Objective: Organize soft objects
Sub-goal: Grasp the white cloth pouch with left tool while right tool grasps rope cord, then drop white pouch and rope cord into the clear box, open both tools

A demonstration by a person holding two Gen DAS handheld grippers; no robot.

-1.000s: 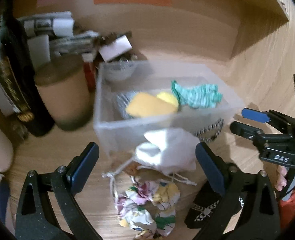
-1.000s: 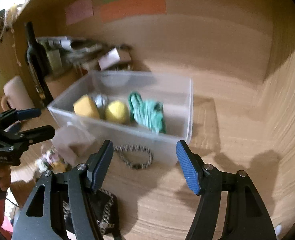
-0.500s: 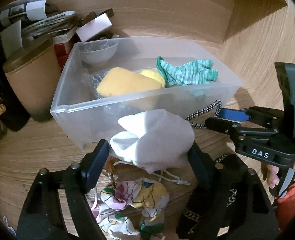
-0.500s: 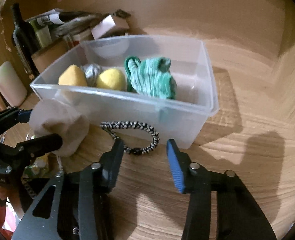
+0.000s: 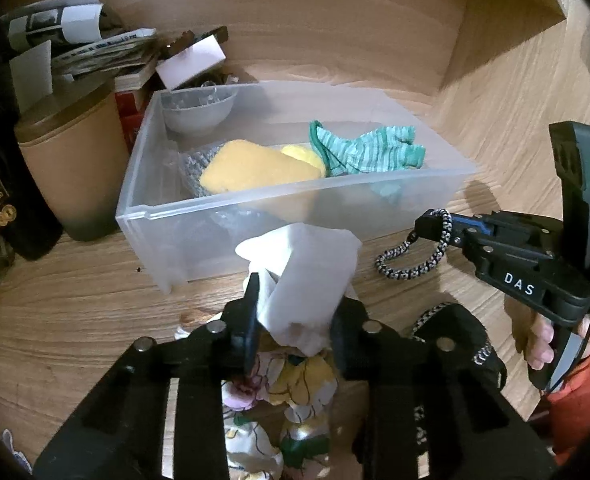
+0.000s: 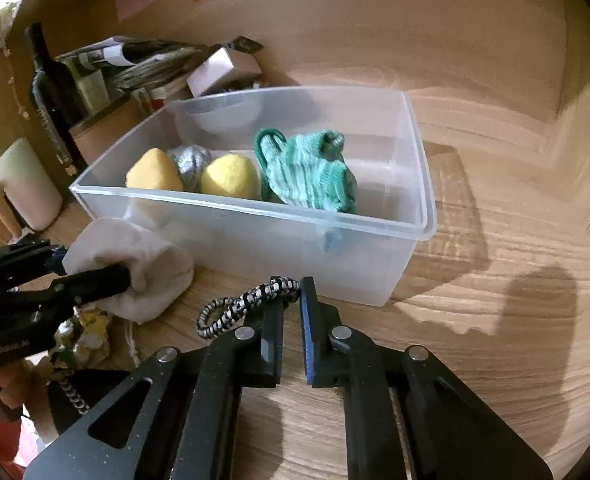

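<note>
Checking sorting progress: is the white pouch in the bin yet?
Out. The white pouch sits pinched in the left gripper, outside the bin.

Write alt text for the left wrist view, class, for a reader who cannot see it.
The left gripper pinches a white cloth pouch just in front of a clear plastic box holding yellow sponges and a green sock. At right, the right gripper grips a black-and-white cord loop.

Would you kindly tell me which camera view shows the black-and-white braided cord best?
The right wrist view: the braided cord lies close and sharp, its end pinched in the right tongs. The left wrist view shows the same loop smaller, off to the side, hanging from those tongs beside the clear bin.
</note>
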